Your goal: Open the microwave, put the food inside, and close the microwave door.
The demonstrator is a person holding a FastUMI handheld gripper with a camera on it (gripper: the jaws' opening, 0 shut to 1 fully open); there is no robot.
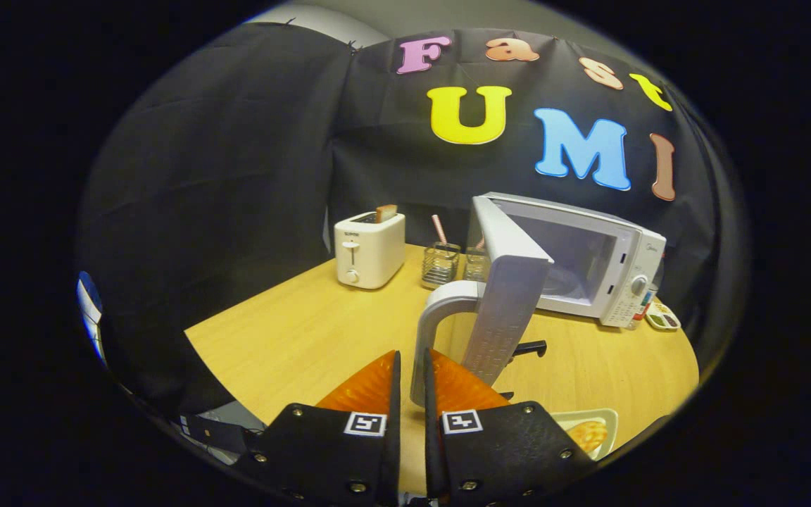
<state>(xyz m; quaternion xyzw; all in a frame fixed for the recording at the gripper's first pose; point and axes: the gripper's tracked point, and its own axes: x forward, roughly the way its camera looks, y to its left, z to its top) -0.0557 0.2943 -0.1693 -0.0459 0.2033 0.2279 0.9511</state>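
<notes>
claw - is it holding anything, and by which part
The claw grips the microwave door by the lower end of its handle, one finger on each side; the door stands open.

The door handle (428, 338) stands between the fingers (386, 384). Beyond lie the microwave (588, 260), toaster (369, 248) to its left, plate (606, 422) beside the gripper (411, 377).
</notes>
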